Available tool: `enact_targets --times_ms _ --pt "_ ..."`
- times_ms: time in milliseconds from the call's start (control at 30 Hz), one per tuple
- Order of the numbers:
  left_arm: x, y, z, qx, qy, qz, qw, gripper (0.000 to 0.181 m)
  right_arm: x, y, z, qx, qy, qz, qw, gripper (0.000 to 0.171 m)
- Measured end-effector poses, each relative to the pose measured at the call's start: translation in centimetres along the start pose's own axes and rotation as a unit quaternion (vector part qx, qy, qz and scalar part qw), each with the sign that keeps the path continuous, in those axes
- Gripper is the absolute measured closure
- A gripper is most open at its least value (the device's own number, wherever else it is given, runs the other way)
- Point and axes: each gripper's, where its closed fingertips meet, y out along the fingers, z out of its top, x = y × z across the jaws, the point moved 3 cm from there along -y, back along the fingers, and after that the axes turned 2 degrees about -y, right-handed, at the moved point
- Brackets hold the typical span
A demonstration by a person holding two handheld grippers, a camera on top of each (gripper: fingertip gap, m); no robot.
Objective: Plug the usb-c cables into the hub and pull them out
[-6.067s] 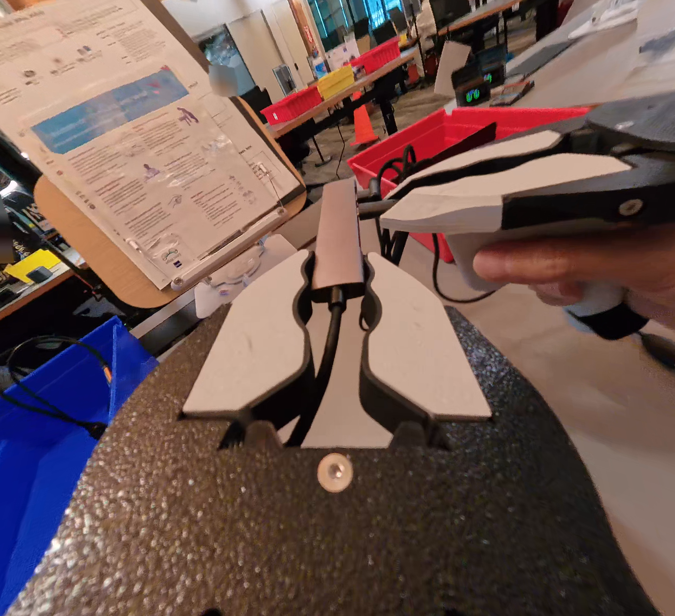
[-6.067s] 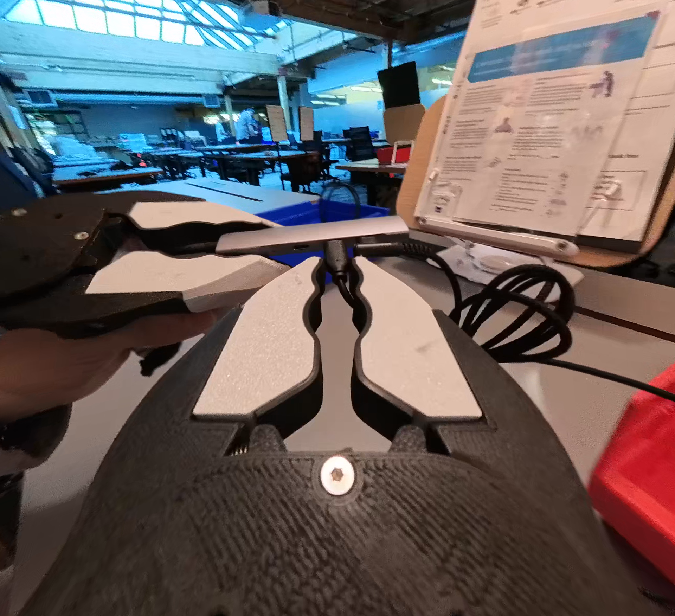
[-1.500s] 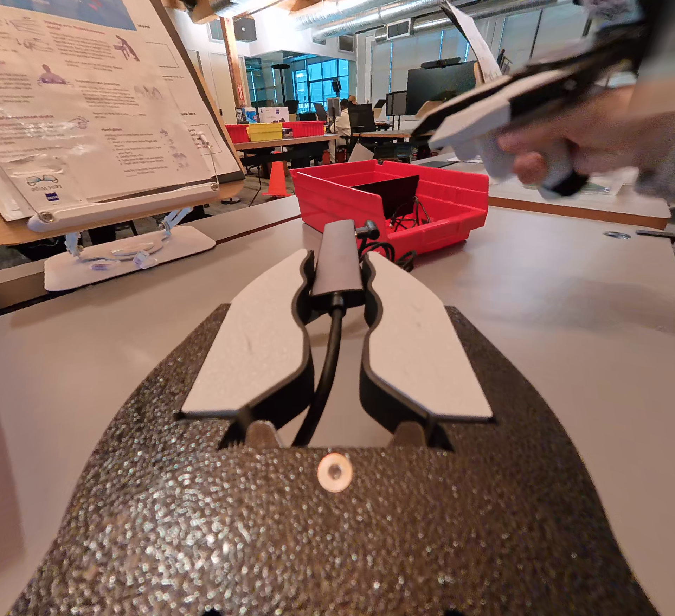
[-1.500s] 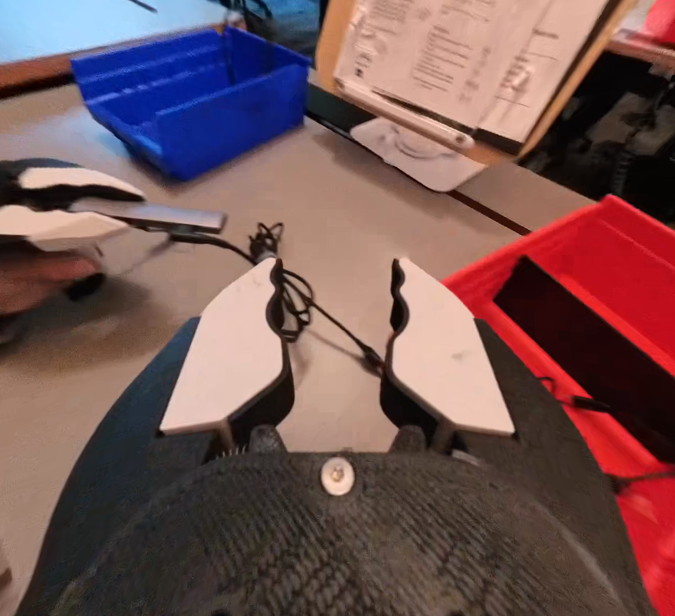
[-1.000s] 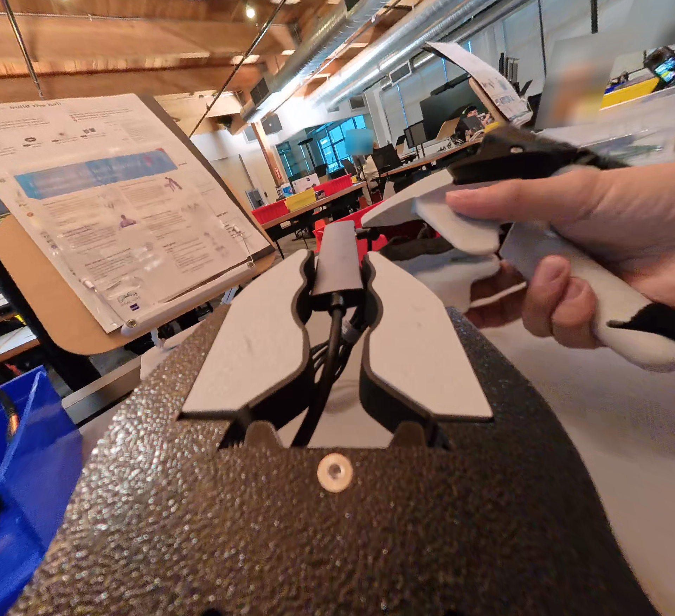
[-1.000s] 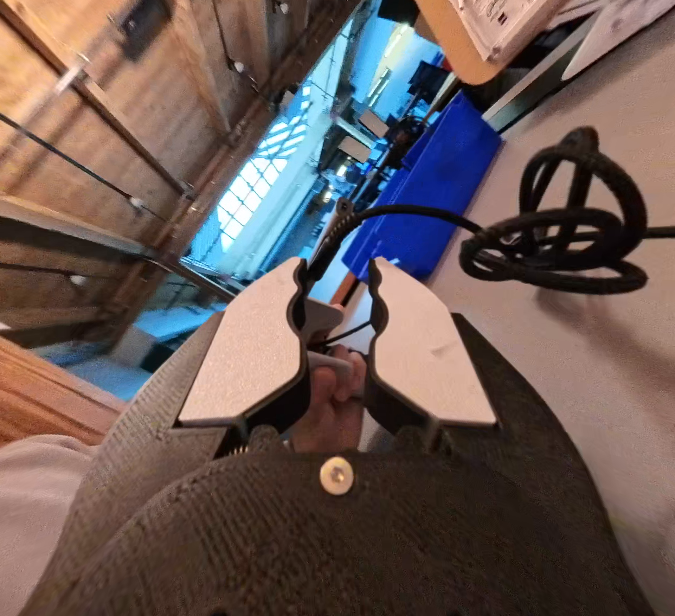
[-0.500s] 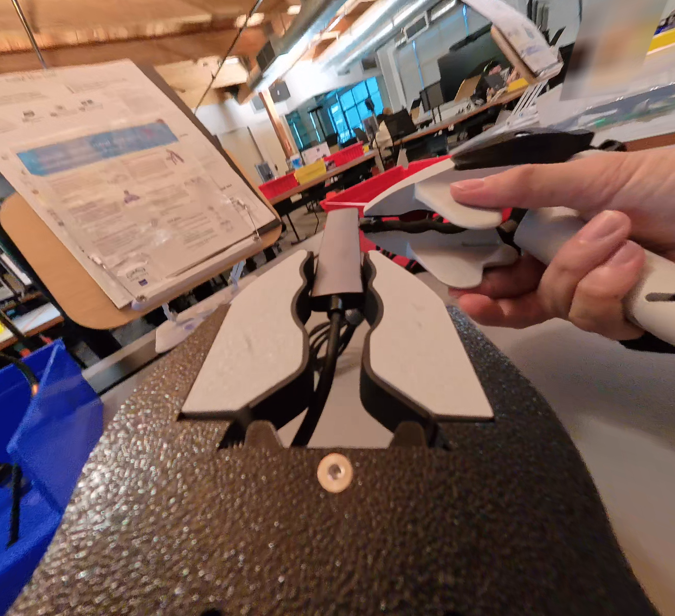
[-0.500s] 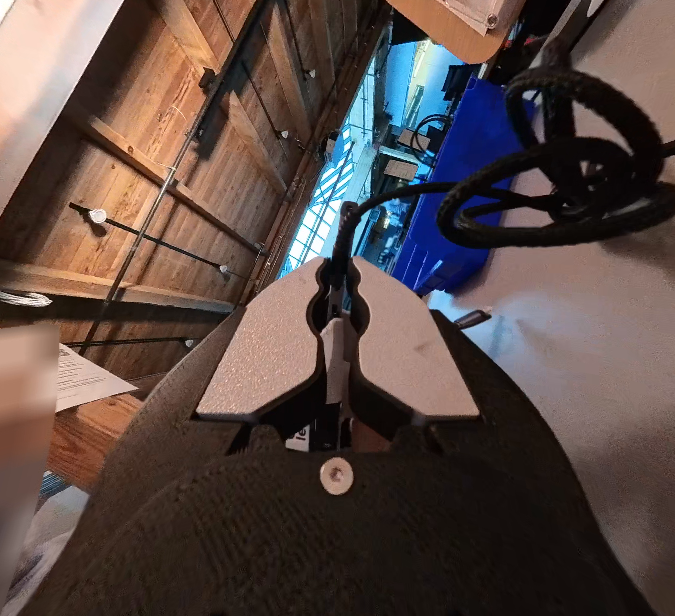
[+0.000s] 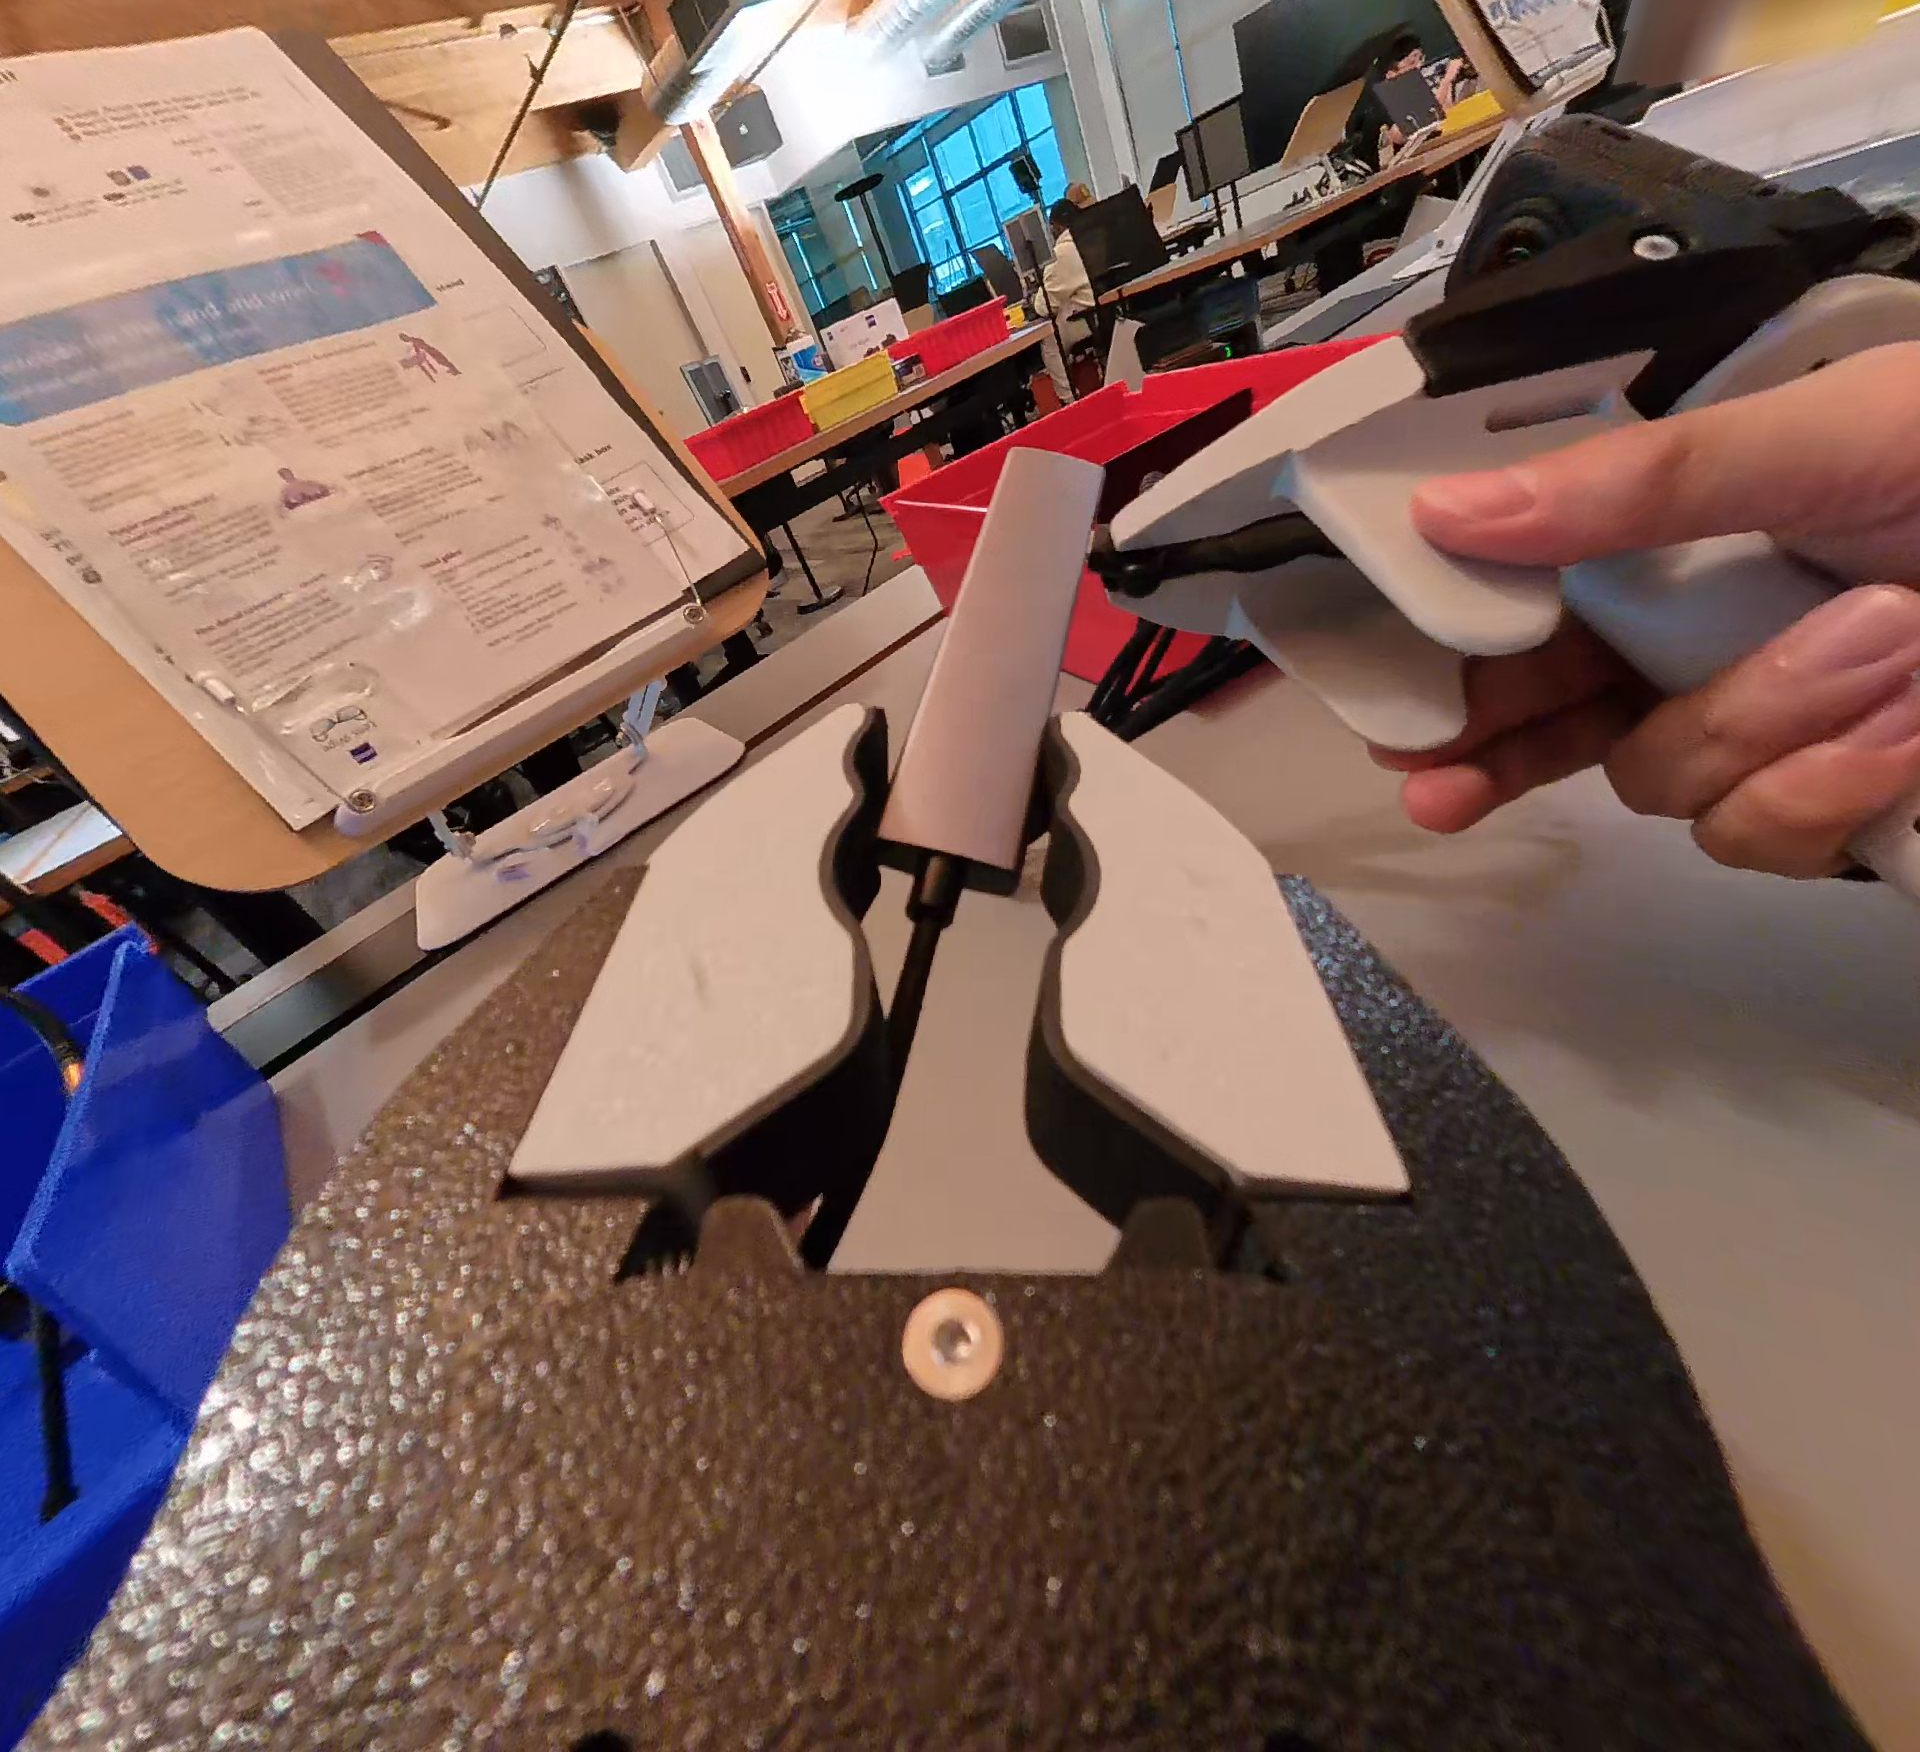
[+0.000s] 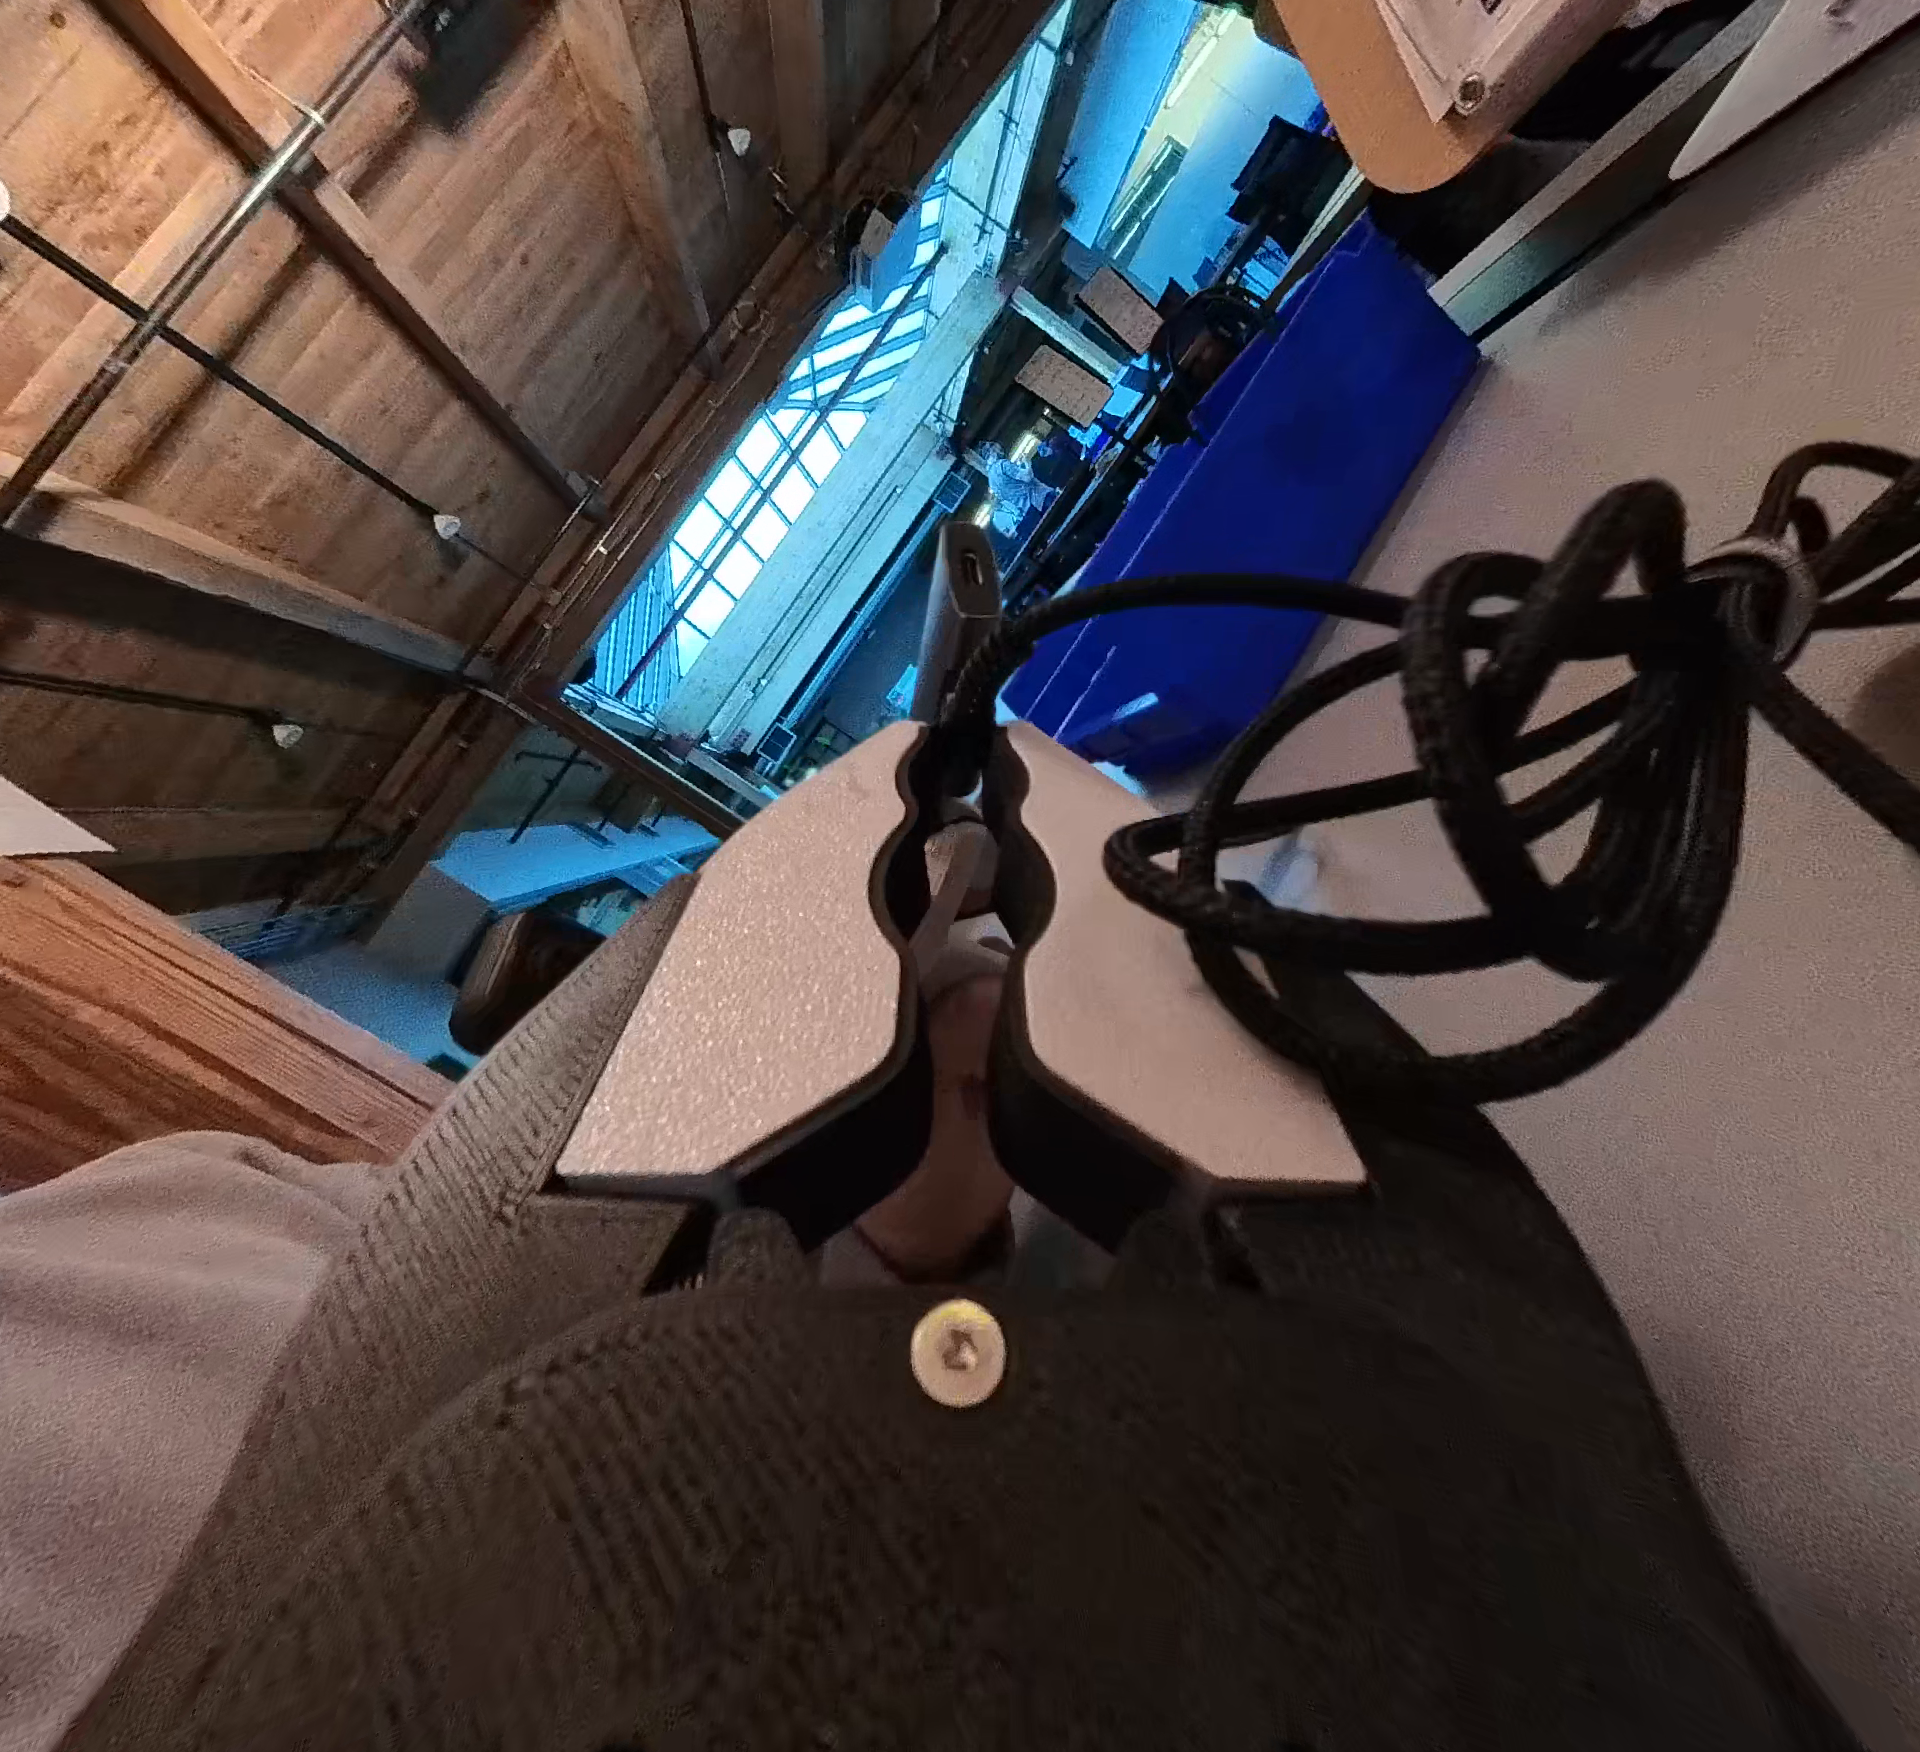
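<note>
My left gripper [image 9: 961,746] is shut on the lower end of a slim grey hub [image 9: 1003,622], held above the table and tilted up and to the right. The hub's own black lead [image 9: 909,964] hangs down between the fingers. My right gripper [image 9: 1143,559], held by a hand, is shut on the plug end of a black braided usb-c cable [image 9: 1195,549]. The plug tip touches the hub's right side near its far end; I cannot tell whether it is seated. In the right wrist view the gripper [image 10: 961,757] pinches the cable [image 10: 1143,606] just below the hub [image 10: 961,596].
The rest of the cable lies coiled [image 10: 1558,767] on the grey table [image 9: 1610,996]. A document stand with a laminated sheet [image 9: 312,455] is at the left. A blue bin [image 9: 114,1183] is at the left edge, a red bin [image 9: 1018,507] behind the hub. The tips of both grippers are at nearly the same place.
The right gripper closed on the cable's plug end and brought it against the hub's right side. The left gripper turned, and the hub now leans to the right.
</note>
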Motion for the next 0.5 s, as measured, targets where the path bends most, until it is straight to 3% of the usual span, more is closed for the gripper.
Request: enact_targets --times_ms 500 --pt "1.2 0.5 0.2 -0.017 -0.064 -0.029 0.997 0.154 0.1 -1.5 0.1 -0.004 0.003 -0.008 1.0 0.162"
